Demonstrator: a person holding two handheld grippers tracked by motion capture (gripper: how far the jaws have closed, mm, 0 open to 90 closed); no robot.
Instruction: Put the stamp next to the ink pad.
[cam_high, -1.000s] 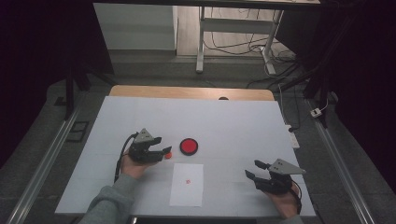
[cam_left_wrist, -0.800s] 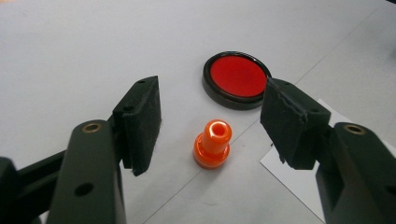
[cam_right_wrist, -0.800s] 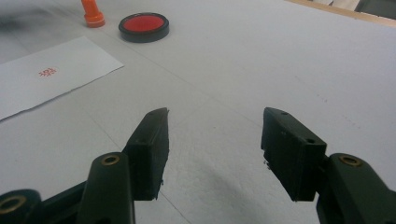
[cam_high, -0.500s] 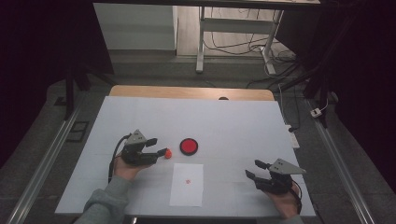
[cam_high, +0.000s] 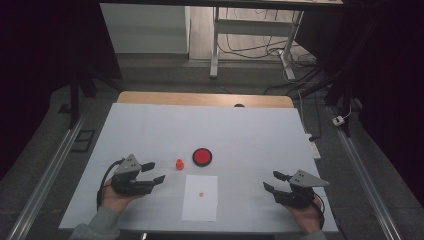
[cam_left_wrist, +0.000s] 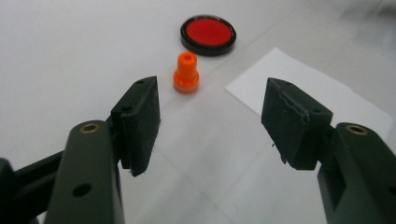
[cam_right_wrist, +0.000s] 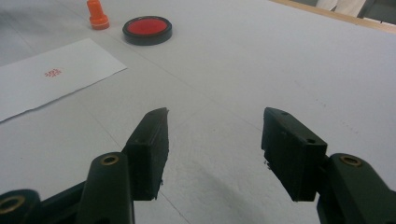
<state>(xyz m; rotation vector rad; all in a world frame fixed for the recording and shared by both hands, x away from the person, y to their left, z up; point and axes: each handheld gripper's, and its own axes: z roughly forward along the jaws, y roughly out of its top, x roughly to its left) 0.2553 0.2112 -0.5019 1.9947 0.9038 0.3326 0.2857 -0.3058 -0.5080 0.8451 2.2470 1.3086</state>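
Since the small orange plastic stamp (cam_high: 179, 163) stands upright on its own on the white counter (cam_high: 250, 135), we think our stamping step is done and the stamp was set down to rest. It stands just beside the round red ink pad in its black rim (cam_high: 202, 156), so the two stay handy together. Near both lies the white sheet of paper (cam_high: 200, 197), and it bears a small red mark (cam_high: 201, 194), which is why we judge the print is made. Our left tongs (cam_high: 156, 171) are wide apart with nothing between them, near the stamp but not touching it. Our right tongs (cam_high: 272, 181) are wide too and hold nothing. They rest well apart from the paper, likely to keep out of the way.
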